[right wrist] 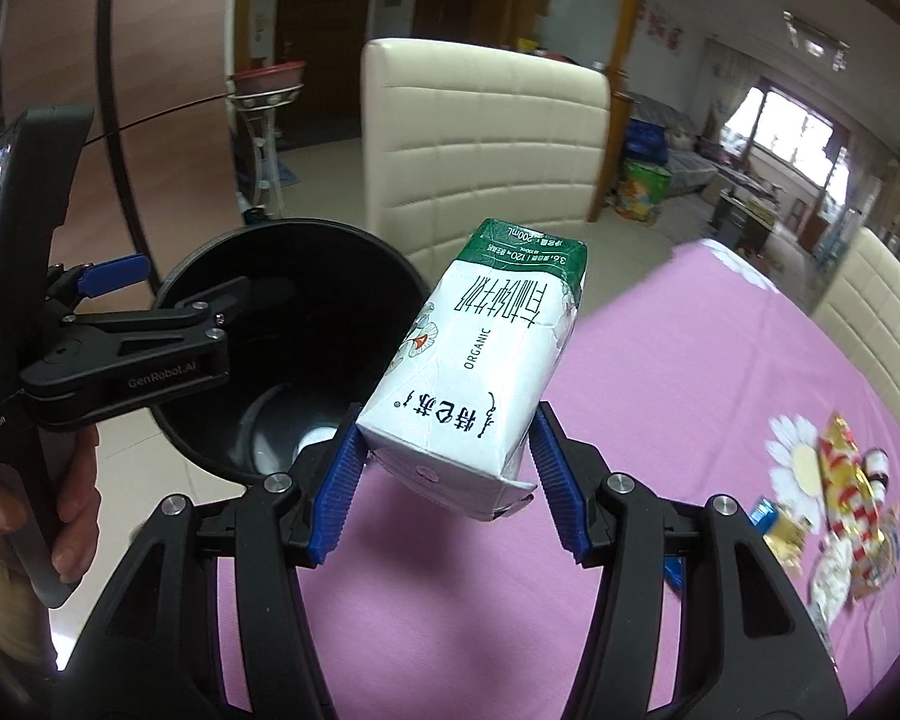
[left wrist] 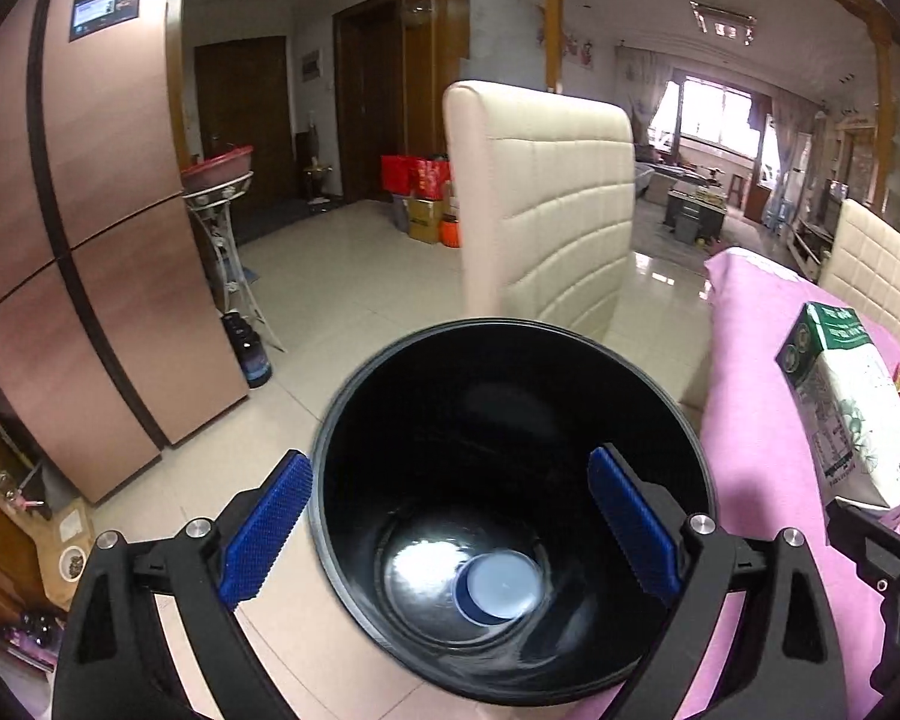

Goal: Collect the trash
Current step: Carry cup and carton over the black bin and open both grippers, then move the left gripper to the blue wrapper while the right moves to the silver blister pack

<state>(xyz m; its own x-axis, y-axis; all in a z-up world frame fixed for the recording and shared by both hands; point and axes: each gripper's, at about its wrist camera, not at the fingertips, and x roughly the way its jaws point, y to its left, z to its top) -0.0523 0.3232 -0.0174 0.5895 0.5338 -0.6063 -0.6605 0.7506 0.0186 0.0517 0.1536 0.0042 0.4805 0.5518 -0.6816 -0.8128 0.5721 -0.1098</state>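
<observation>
A black round bin (left wrist: 510,327) stands on the floor against the table's edge. A white cup with a blue rim (left wrist: 501,585) lies on its side at the bottom. My left gripper (left wrist: 447,459) hangs open over the bin's mouth with nothing between its blue pads (left wrist: 264,531). My right gripper (right wrist: 447,420) is shut on a white and green milk carton (right wrist: 486,372), held tilted above the pink tablecloth (right wrist: 690,360) just right of the bin (right wrist: 306,227). The carton (left wrist: 852,408) shows at the right edge of the left wrist view. A hand holds the left gripper (right wrist: 192,282).
Several wrappers, one gold and red (right wrist: 852,492), and a small bottle (right wrist: 876,462) lie on the cloth at the right. A cream chair (left wrist: 552,198) stands behind the bin, another (right wrist: 882,330) at the table's far side. A copper fridge (left wrist: 90,240) is at the left.
</observation>
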